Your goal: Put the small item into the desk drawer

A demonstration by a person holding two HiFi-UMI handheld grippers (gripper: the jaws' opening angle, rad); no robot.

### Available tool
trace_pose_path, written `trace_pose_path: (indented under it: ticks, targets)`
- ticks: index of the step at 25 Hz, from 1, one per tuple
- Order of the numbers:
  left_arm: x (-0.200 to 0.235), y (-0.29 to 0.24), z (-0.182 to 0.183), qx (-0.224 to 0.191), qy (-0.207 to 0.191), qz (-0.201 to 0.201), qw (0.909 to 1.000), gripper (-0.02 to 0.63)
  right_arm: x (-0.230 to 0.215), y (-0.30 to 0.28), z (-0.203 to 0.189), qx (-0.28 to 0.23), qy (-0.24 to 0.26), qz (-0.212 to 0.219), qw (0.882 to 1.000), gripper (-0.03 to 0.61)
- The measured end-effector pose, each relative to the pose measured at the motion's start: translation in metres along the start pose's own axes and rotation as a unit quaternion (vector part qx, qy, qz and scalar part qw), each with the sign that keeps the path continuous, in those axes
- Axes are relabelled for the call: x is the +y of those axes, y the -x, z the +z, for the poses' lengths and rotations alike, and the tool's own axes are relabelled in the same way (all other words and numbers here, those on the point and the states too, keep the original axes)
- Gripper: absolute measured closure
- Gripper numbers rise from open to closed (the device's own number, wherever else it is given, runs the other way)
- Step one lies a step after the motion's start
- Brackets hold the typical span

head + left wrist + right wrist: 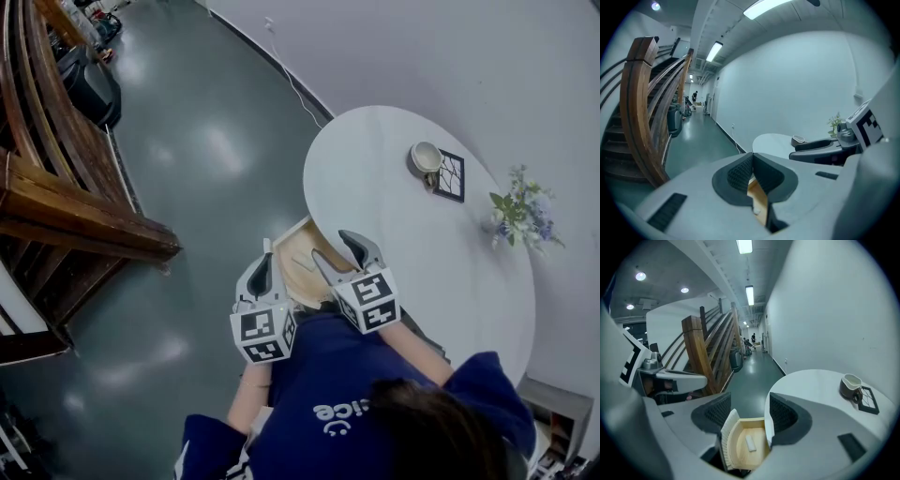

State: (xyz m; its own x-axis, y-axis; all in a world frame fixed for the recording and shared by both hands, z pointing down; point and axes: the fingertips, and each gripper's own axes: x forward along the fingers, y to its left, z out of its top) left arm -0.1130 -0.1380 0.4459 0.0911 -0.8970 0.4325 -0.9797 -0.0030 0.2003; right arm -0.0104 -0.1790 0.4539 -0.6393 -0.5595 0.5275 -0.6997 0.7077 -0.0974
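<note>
Between the right gripper's [747, 413] fingers [717, 416] is a wide gap, because they are spread apart and hold nothing. Through that gap you can see down into a light wooden drawer [740, 454] that is pulled open from under the edge of the round white desk [811, 385]. The small flat white item [750, 443] lies on the drawer's floor, near the middle, and nothing touches it.

The left gripper's [752, 161] fingers [738, 173] are pressed together with nothing between them. Below them a bit of the wooden drawer [759, 199] shows, with the white item [756, 211] in it.

From the head view, both grippers float over the open drawer [298, 253], the left gripper [262, 272] on its left side and the right gripper [339, 255] by the desk [394, 187] edge.

Farther back on the desk a dark cup with a pale inside [427, 157] stands just beside a dark square mat with pale lines [451, 175]. A bunch of flowers [520, 214] stands near the wall. Brown wooden stairs [56, 187] rise on the left, across a shiny grey floor [206, 141].
</note>
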Motion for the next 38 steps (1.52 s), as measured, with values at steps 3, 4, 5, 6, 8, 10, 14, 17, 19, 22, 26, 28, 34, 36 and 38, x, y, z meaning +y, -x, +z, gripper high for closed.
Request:
trace_pose_path:
  ticks: [3,4,5,6,8,10,14,17,19,22,26,28,34,36,38]
  targets:
    - [-0.005,-0.002,0.009,-0.008,-0.002,-0.008,0.9999,0.609,-0.006,0.008,0.009,-0.013,-0.002,-0.012,1.0,0.313]
    - [-0.007,-0.003,0.011,-0.009,-0.004,-0.011,0.9999,0.609,-0.009,0.01,0.011,-0.017,-0.004,-0.015,1.0,0.313]
    - [-0.009,-0.004,0.012,-0.01,-0.006,-0.014,0.9998,0.609,-0.01,0.012,0.012,-0.021,-0.006,-0.018,1.0,0.313]
    - [-0.01,-0.004,0.013,-0.01,-0.008,-0.016,0.9998,0.609,-0.012,0.014,0.014,-0.025,-0.009,-0.02,0.999,0.314]
    - [-0.013,-0.005,0.013,-0.01,-0.009,-0.02,0.9997,0.609,-0.014,0.017,0.017,-0.035,-0.01,-0.025,0.999,0.328]
    - [-0.016,-0.007,0.015,-0.012,-0.01,-0.024,0.9996,0.609,-0.017,0.02,0.021,-0.04,-0.007,-0.03,0.999,0.351]
    - [-0.022,-0.008,0.02,-0.015,-0.02,-0.029,0.9993,0.609,-0.02,0.024,0.025,-0.048,-0.005,-0.037,0.998,0.405]
    - [-0.024,-0.008,0.025,-0.019,-0.026,-0.035,0.9989,0.609,-0.021,0.026,0.029,-0.057,-0.002,-0.042,0.998,0.46]
    - [-0.024,-0.006,0.025,-0.018,-0.03,-0.037,0.9987,0.609,-0.019,0.026,0.031,-0.063,0.0,-0.044,0.997,0.494]
    - [-0.023,-0.005,0.024,-0.016,-0.032,-0.037,0.9987,0.609,-0.016,0.025,0.033,-0.067,-0.001,-0.042,0.997,0.52]
    - [-0.024,-0.005,0.026,-0.017,-0.035,-0.04,0.9984,0.609,-0.017,0.025,0.036,-0.072,-0.004,-0.047,0.996,0.56]
    - [-0.023,-0.004,0.027,-0.016,-0.036,-0.039,0.9985,0.609,-0.016,0.025,0.036,-0.07,-0.003,-0.046,0.996,0.569]
    - [-0.022,-0.002,0.025,-0.014,-0.037,-0.041,0.9984,0.609,-0.013,0.025,0.035,-0.067,0.004,-0.048,0.997,0.571]
    - [-0.023,-0.001,0.024,-0.013,-0.039,-0.042,0.9983,0.609,-0.014,0.025,0.034,-0.066,0.005,-0.05,0.997,0.571]
    - [-0.023,-0.001,0.023,-0.012,-0.04,-0.043,0.9982,0.609,-0.014,0.026,0.033,-0.065,0.004,-0.051,0.997,0.571]
